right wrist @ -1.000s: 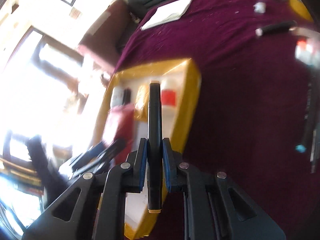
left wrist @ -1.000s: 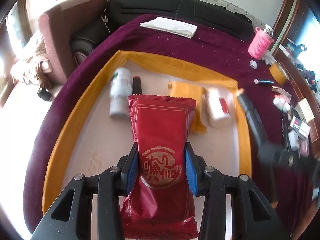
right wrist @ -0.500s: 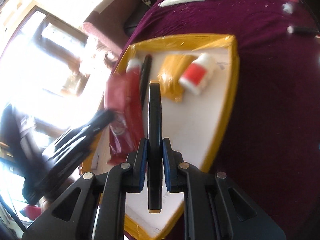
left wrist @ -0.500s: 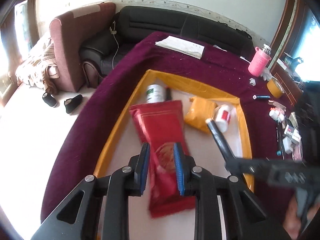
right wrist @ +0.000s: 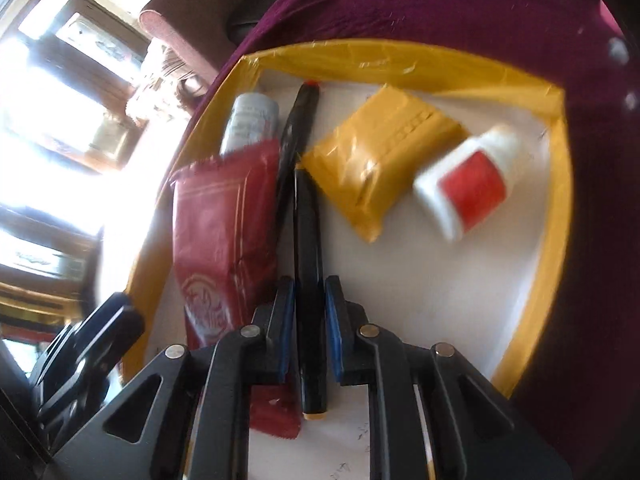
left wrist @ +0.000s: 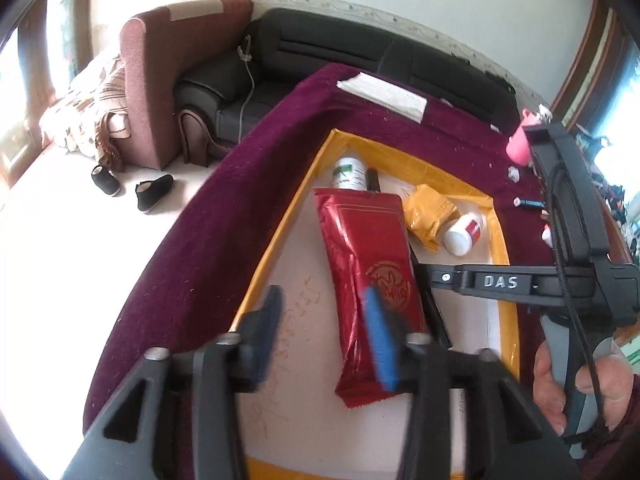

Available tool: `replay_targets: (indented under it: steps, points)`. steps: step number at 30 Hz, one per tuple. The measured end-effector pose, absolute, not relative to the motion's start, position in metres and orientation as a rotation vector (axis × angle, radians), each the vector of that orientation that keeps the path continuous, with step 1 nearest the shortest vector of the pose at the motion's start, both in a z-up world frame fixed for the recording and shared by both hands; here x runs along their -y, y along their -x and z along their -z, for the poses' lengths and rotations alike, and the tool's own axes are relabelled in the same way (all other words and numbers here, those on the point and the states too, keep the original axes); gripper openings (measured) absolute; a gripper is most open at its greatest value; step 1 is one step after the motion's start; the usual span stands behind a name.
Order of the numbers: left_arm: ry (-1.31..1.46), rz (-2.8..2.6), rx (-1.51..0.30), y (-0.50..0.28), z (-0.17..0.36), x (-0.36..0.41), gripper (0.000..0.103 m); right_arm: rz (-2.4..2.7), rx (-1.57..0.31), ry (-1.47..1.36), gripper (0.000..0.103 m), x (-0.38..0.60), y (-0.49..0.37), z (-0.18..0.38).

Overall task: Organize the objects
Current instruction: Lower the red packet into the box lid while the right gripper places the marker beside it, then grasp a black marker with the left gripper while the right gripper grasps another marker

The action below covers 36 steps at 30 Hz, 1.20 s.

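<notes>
Yellow-rimmed tray (left wrist: 280, 240) on the bench already holds red packet (left wrist: 368, 256), yellow pouch (right wrist: 380, 156), two bottles and a pen. Left tongs (left wrist: 324, 332) just opened, empty, above the packet. Right tongs (right wrist: 310, 320) clamp a black marker (right wrist: 308, 264) over the tray, unreleased. Clutter remains far right.

Left wrist view: looking steeply down along its fingers (left wrist: 276, 332) from the near end of the yellow-rimmed tray (left wrist: 276, 248), sofa (left wrist: 360, 52) at upper centre. Right wrist view: closer, lower over the same tray (right wrist: 556, 208), window glare at left. Shared: tray interior, red packet (left wrist: 368, 260) (right wrist: 224, 232), yellow packet (left wrist: 430, 216) (right wrist: 380, 152), white bottle (left wrist: 464, 234) (right wrist: 468, 180).
</notes>
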<state>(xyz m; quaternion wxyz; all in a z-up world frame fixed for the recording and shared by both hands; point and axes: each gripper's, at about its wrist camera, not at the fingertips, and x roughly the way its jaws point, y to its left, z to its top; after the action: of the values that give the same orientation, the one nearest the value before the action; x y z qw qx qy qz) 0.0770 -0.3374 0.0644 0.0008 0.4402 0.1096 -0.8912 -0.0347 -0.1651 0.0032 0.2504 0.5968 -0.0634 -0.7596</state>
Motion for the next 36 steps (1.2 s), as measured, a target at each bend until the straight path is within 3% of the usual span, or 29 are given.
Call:
replay_targets:
  steps: [6,11,16,23,30,36]
  points:
    - [-1.230,2.797,-0.368,-0.101,-0.076,0.351,0.065,2.123,0.254,-1.496,0.017,0.132,0.015,-0.029]
    - [-1.210,2.832,-0.359,-0.102,-0.079,0.340,0.065,2.281,0.259,-1.359,0.017,0.072,-0.014,-0.055]
    - [-1.262,2.925,-0.315,-0.102,-0.086,0.304,0.065,2.543,0.330,-1.289,0.034,-0.050,-0.060,-0.075]
    - [-1.362,3.055,-0.202,-0.101,-0.097,0.221,0.065,2.812,0.418,-1.309,0.039,-0.189,-0.084,-0.090]
    - [-1.474,3.080,-0.132,-0.095,-0.099,0.151,0.065,2.873,0.472,-1.250,0.047,-0.241,-0.070,-0.107]
    - [-1.448,3.153,-0.007,-0.072,-0.106,0.082,0.065,2.919,0.612,-1.136,0.047,-0.277,-0.039,-0.097]
